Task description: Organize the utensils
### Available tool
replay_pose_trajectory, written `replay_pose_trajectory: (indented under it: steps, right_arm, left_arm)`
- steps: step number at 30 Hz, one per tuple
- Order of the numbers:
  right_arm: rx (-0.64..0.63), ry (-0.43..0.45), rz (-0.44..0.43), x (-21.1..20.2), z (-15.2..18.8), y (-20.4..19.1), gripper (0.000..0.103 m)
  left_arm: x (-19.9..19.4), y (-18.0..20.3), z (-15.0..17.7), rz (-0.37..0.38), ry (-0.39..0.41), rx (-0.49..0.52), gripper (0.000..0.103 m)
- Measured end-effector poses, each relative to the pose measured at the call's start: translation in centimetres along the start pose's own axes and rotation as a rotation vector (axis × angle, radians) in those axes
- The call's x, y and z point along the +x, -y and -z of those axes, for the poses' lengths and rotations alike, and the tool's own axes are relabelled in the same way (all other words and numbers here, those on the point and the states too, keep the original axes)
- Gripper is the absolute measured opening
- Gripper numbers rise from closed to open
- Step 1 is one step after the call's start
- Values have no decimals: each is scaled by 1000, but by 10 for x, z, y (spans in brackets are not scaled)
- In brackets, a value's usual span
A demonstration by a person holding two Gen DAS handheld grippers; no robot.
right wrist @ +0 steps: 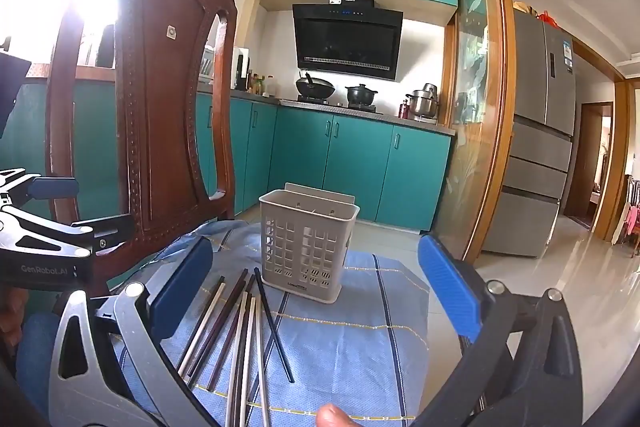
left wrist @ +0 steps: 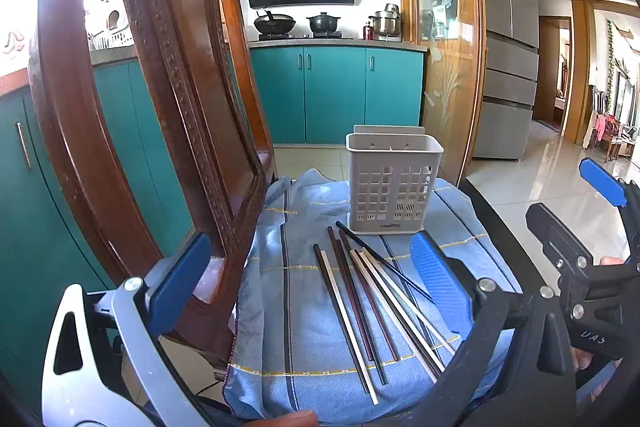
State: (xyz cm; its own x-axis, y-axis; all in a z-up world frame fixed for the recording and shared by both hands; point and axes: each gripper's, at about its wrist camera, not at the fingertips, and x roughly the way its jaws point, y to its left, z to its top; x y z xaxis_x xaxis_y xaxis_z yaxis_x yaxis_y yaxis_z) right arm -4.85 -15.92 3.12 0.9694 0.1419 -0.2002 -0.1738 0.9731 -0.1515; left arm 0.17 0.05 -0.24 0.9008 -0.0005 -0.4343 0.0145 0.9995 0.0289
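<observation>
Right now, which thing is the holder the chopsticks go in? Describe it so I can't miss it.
Find the wooden chair with the blue cloth spread beside it. The holder stands upright at the cloth's far end, just beyond the tips of the chopsticks. It is the only upright thing there: a pale grey box with a square-hole grid front, open on top.

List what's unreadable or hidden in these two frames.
- Holder interior: both views, its walls hide any contents.
- Chopsticks near ends: right wrist view, cut by the bottom edge.
- Holder label: both views, too small.
- Window area: right wrist view, glare.
- Chair seat: cloth covers it.
</observation>
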Motion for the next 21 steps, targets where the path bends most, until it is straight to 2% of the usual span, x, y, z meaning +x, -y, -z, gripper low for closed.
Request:
replay_pose_trajectory:
  steps: [21]
  right_arm:
    - [5, 23, 9, -5, -2, 2, 100]
  left_arm:
    - [-1, 0, -1, 4, -5, -3, 99]
